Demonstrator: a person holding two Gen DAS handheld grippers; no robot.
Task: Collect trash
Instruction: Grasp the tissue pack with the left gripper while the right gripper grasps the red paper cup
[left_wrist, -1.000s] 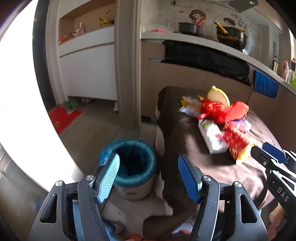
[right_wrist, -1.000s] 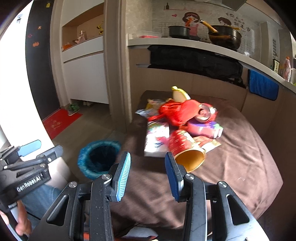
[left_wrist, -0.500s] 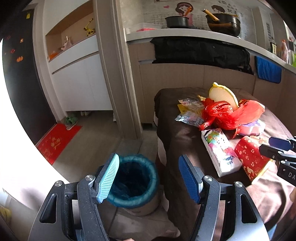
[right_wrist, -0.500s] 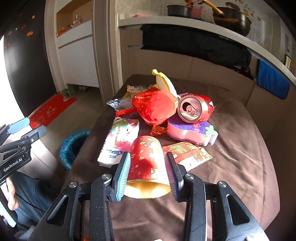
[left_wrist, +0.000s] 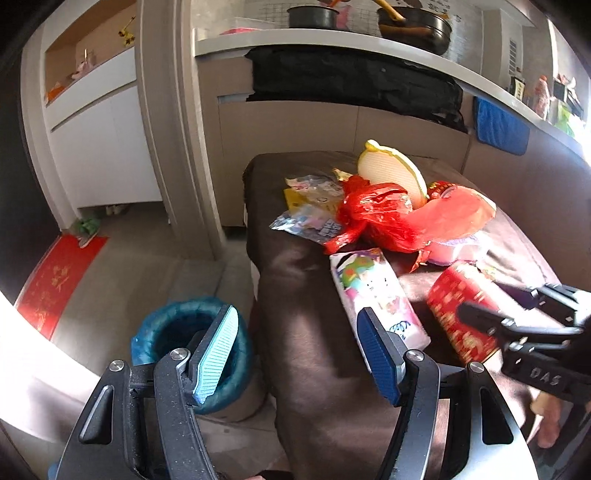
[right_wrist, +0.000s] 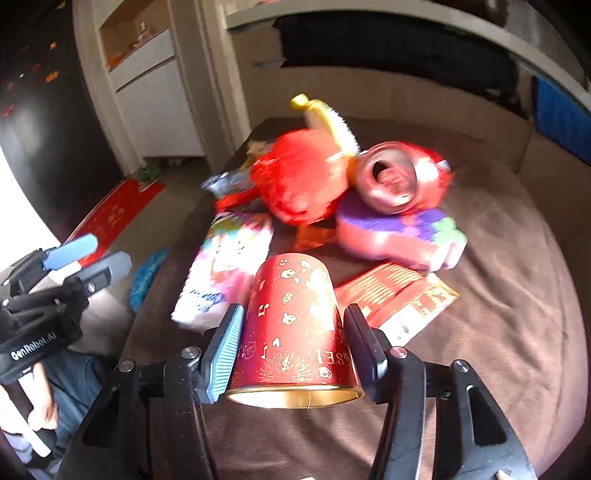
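A red paper cup (right_wrist: 295, 325) with gold print lies on its side on the brown-covered table (right_wrist: 498, 332). My right gripper (right_wrist: 293, 308) straddles it; its jaws are opening, the pads flank the cup's sides, and I see no squeeze. My left gripper (left_wrist: 297, 314) stands open with nothing in it over the table's left edge. The blue-lined bin (left_wrist: 166, 332) stands on the floor behind its left finger. Farther back lie a tissue pack (left_wrist: 373, 291), a red plastic bag (left_wrist: 380, 214), a soda can (right_wrist: 391, 177), a purple-and-pink foam piece (right_wrist: 399, 232) and a flat red packet (right_wrist: 399, 295).
Behind the table runs a counter (left_wrist: 332, 40) with two dark pans, and a black cloth hangs under it. A pillar (left_wrist: 177, 129) and white cabinets stand at the left, with a red mat (left_wrist: 55, 273) on the floor. A person's hand (right_wrist: 44, 406) and jeans show low on the left.
Both grippers moved forward and down toward the table. The right one came around the red cup and widened its jaws. The left one swung from over the bin to the table's edge.
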